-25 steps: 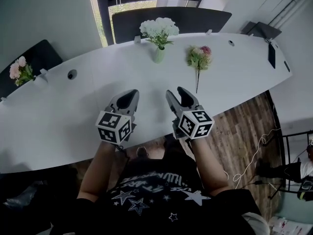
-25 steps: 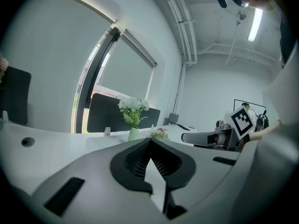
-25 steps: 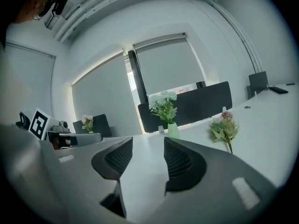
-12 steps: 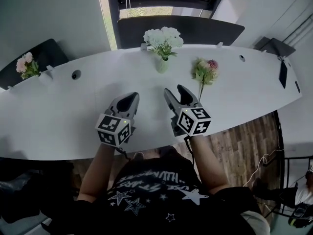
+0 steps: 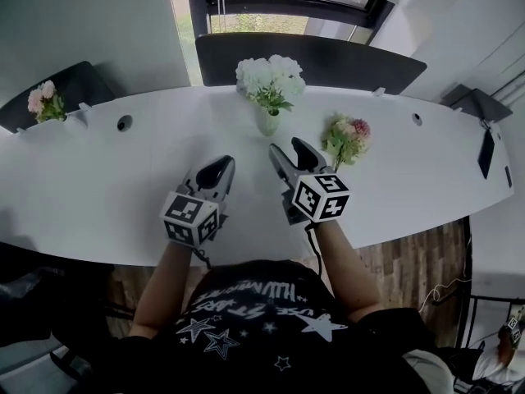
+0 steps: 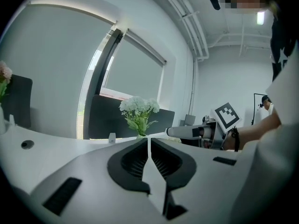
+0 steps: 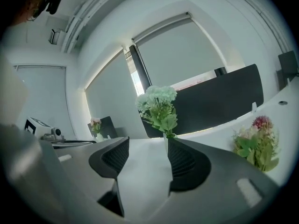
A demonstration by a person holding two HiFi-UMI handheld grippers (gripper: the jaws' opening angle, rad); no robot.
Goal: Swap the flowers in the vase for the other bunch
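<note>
White flowers [image 5: 269,79] in vase [image 5: 267,123] ahead of right tongs [image 5: 292,148], just opened wide, empty, left tongs [image 5: 219,165] closed, empty

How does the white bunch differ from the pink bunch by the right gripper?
The white bunch stands upright in the vase; the pink bunch lies loose on the table. The white bunch is fuller and one colour; the pink bunch is smaller, mixing pink and cream. Both have green leaves.

White flowers [image 5: 268,76], green leaves, pale green vase [image 5: 267,123] at top centre; pink-and-cream bunch [image 5: 348,135] right of it. White table [image 5: 107,179]. Grey left gripper [image 5: 218,166] and right gripper [image 5: 287,148], cubes [image 5: 190,217] patterned with black-and-white squares.
</note>
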